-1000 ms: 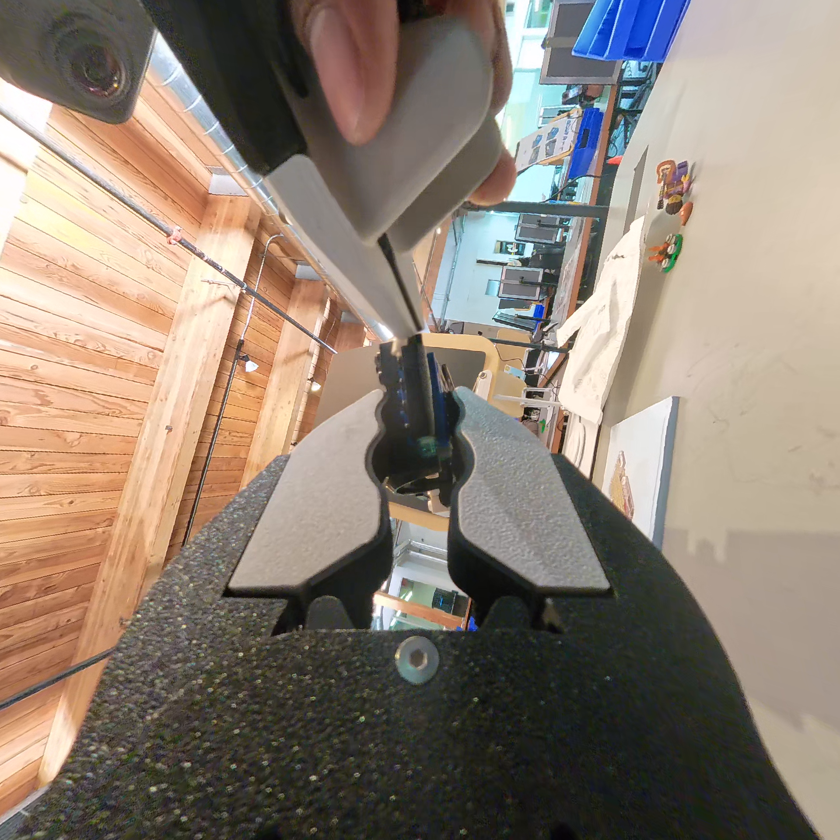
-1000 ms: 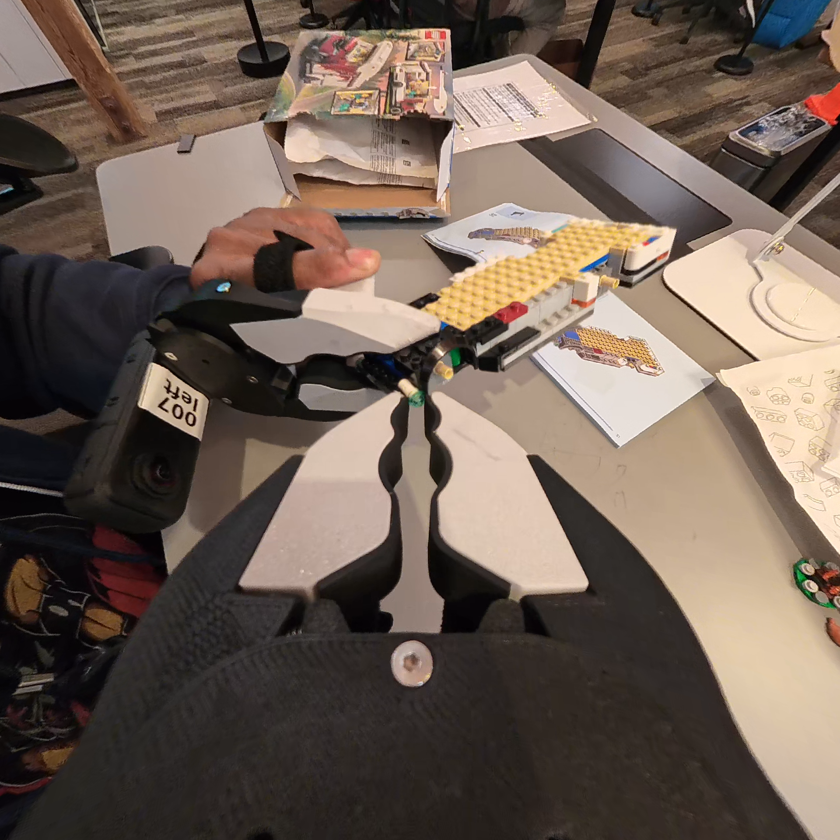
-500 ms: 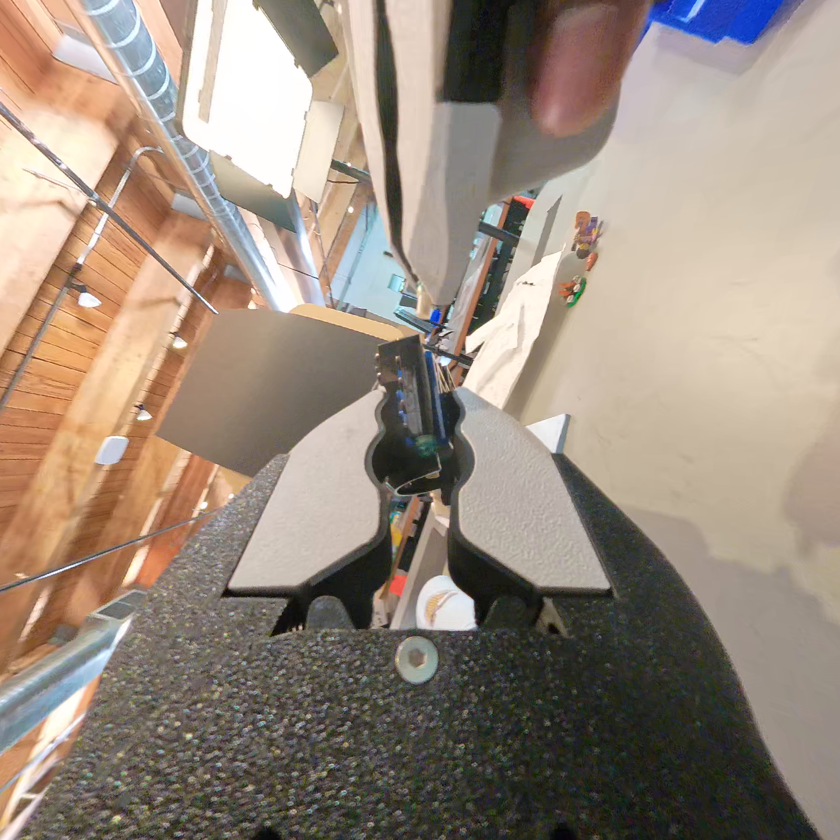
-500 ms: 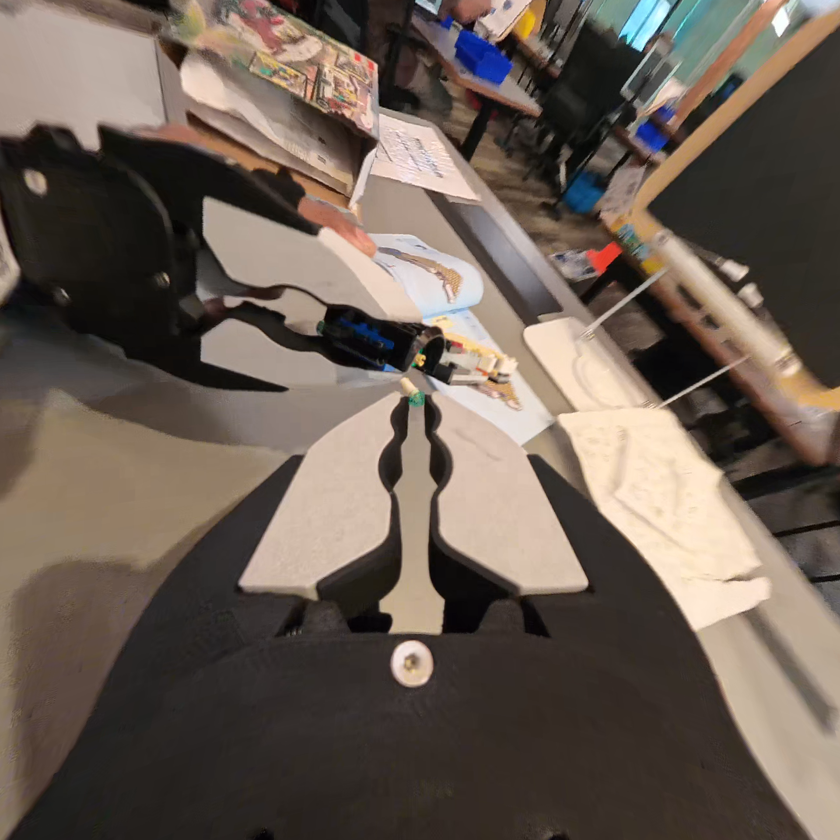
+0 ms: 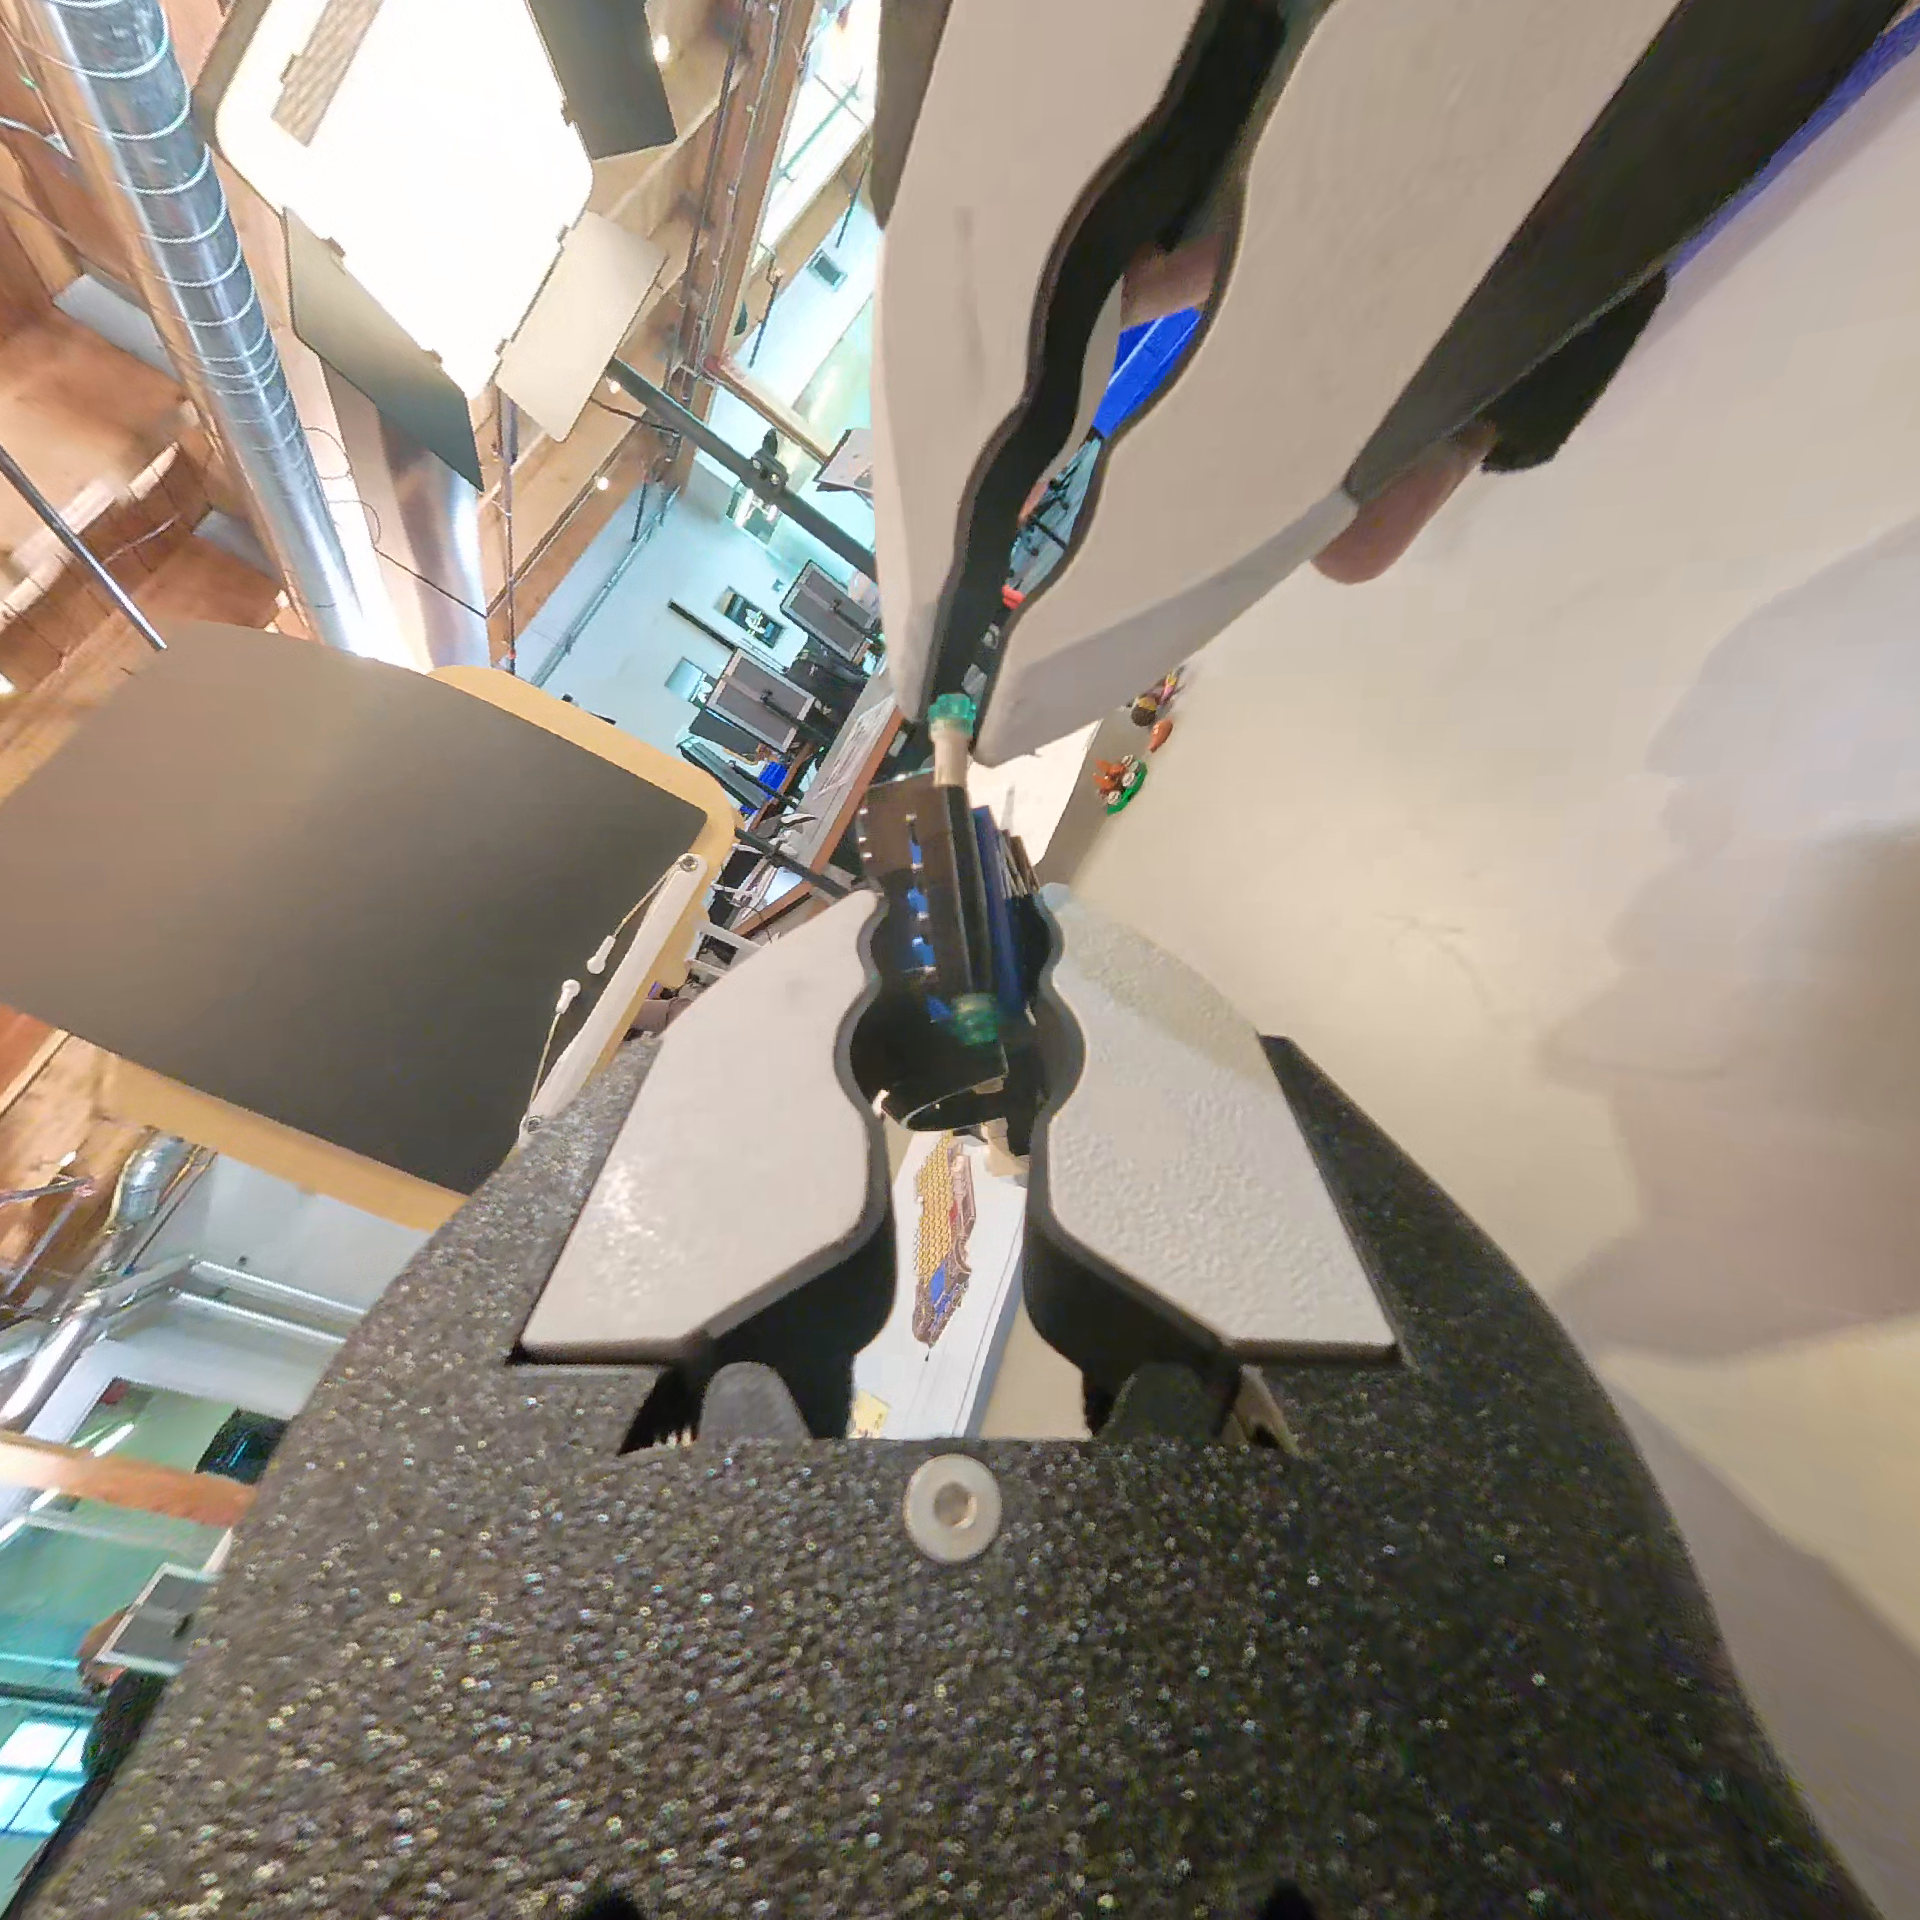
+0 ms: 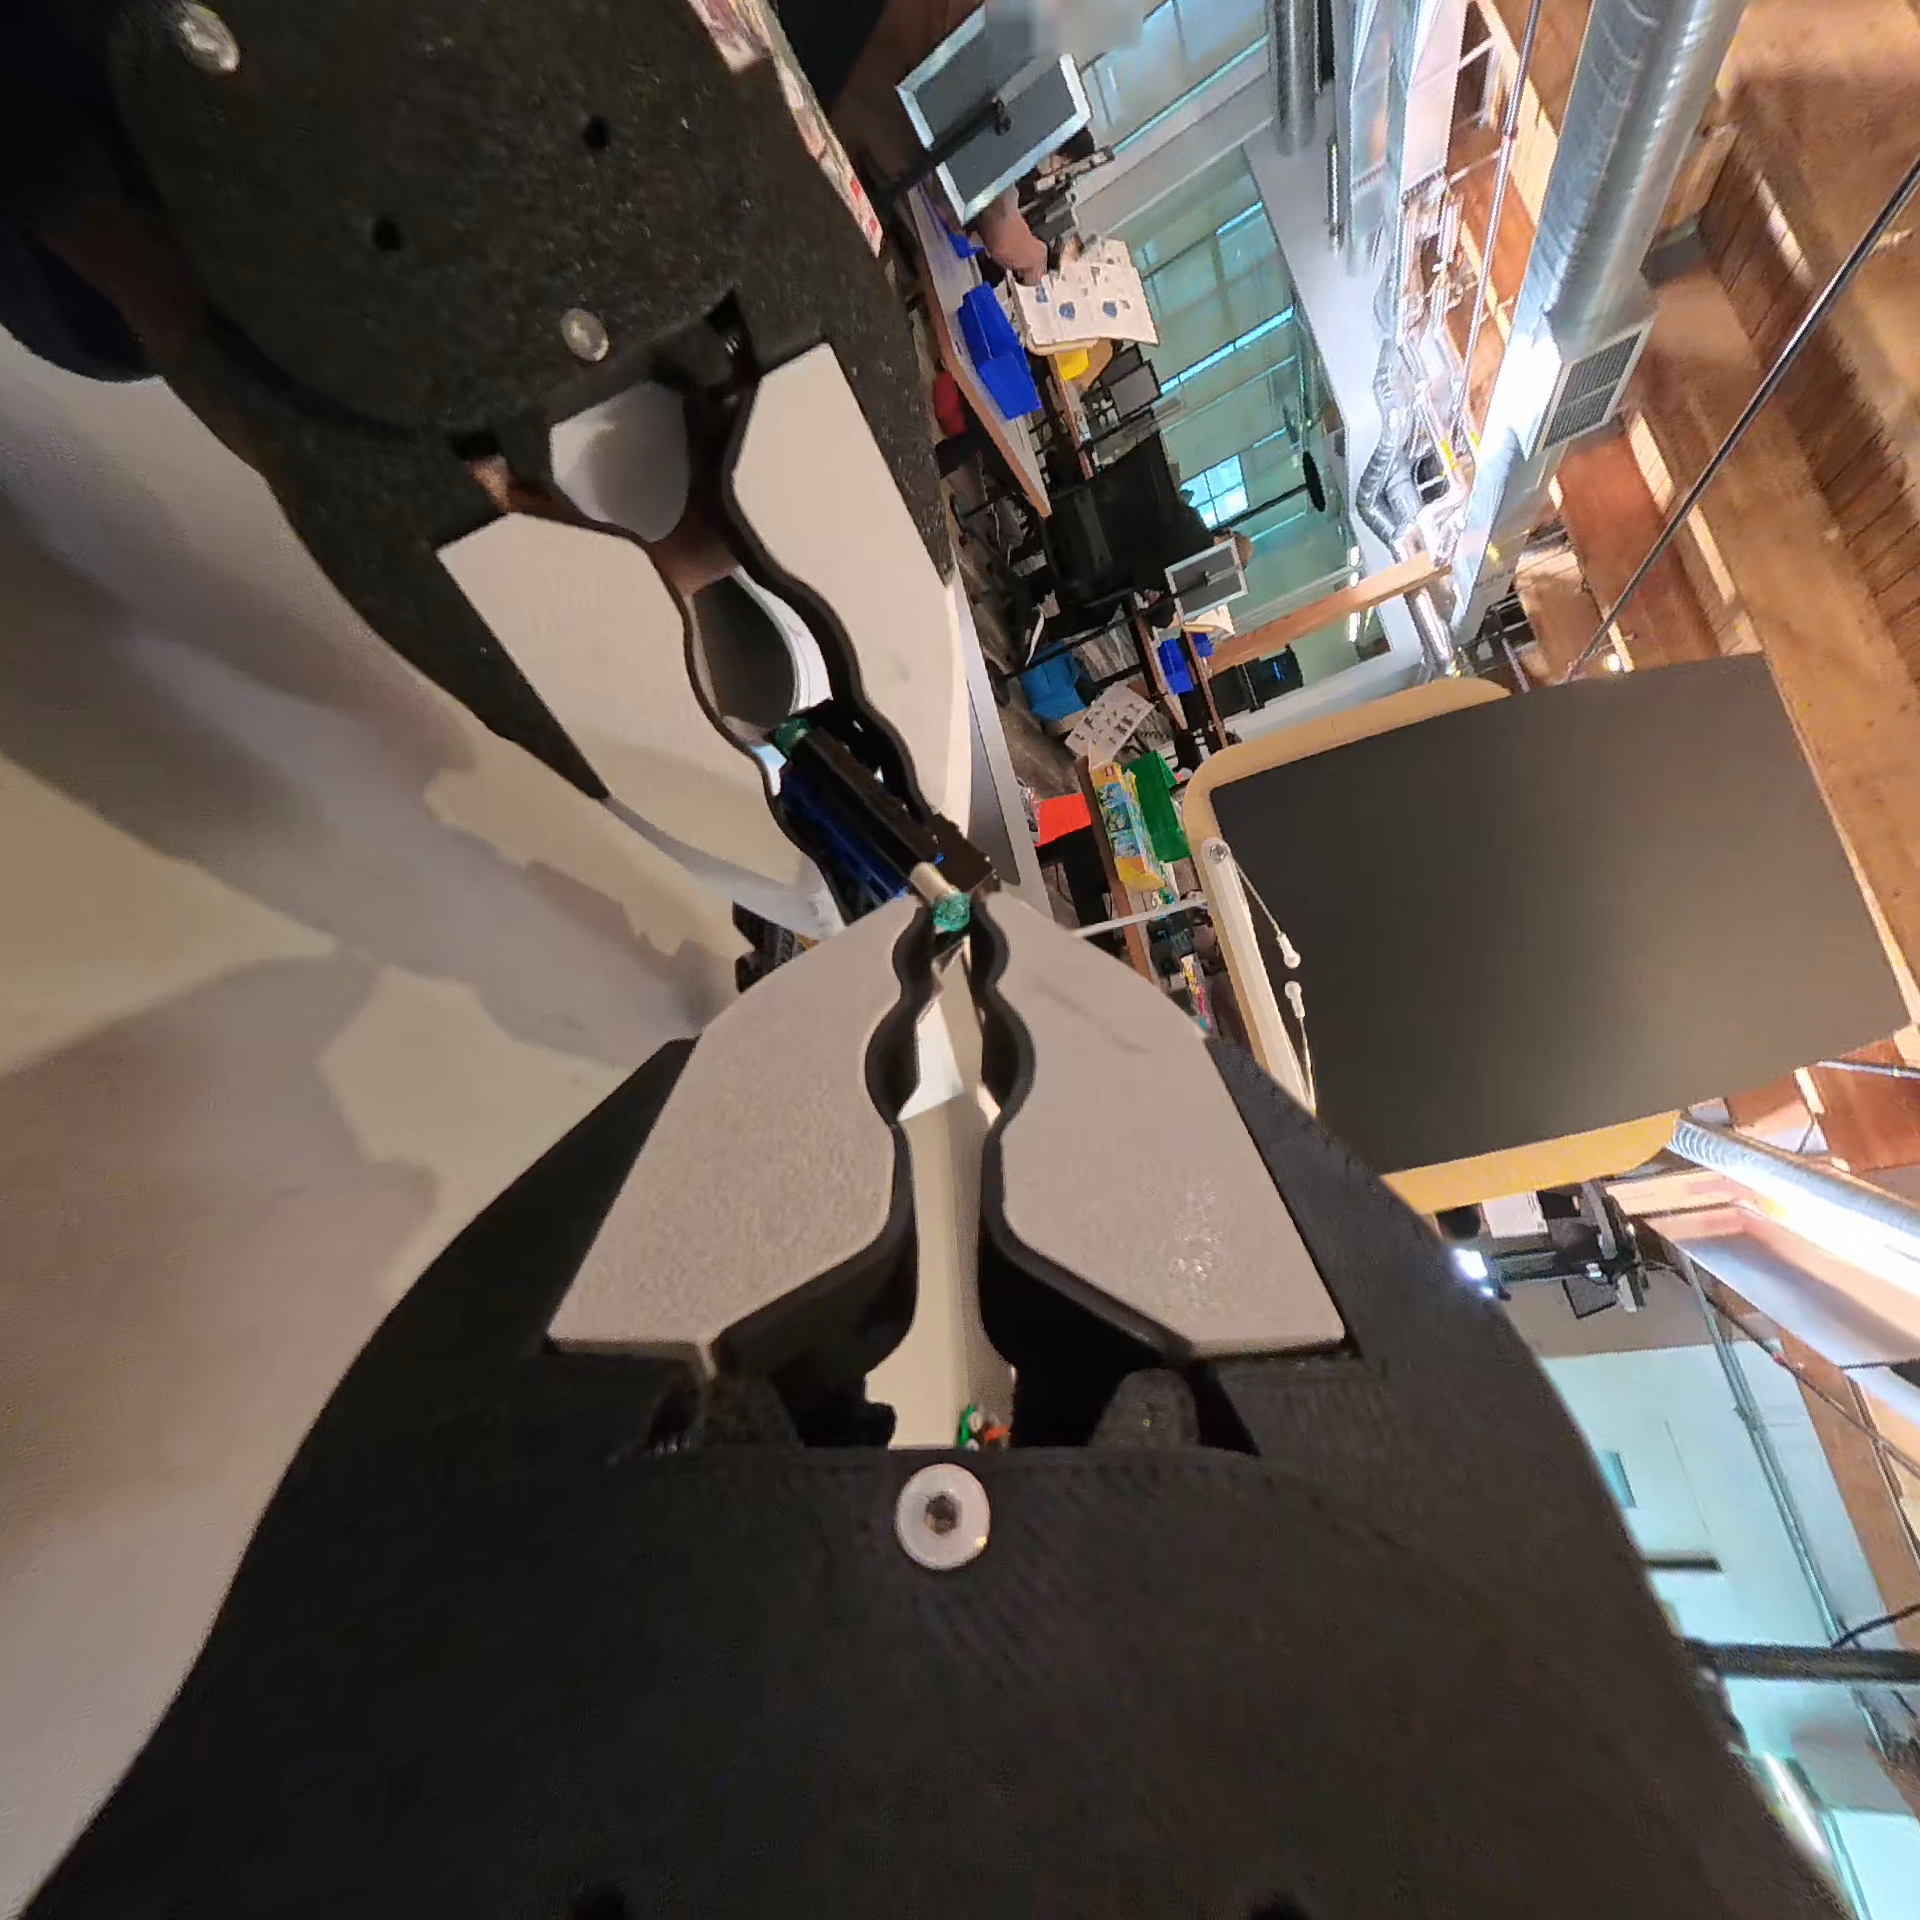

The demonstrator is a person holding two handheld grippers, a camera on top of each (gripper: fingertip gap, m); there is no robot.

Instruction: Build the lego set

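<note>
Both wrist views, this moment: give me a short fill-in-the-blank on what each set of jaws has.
1. The left gripper is clamped on a black and ____ brick assembly.
2. The right gripper pinches a small translucent ____ stud.
3. That stud sits on a ____ peg sticking out of the assembly.
4. Behind the grippers stands a black panel with a ____ edge.

Missing: blue; green; white; tan

No writing can be read in either view; the printed sheets [image 6: 1086,301] and the colourful box [image 6: 1120,821] beyond the tabletop are too small.
</note>
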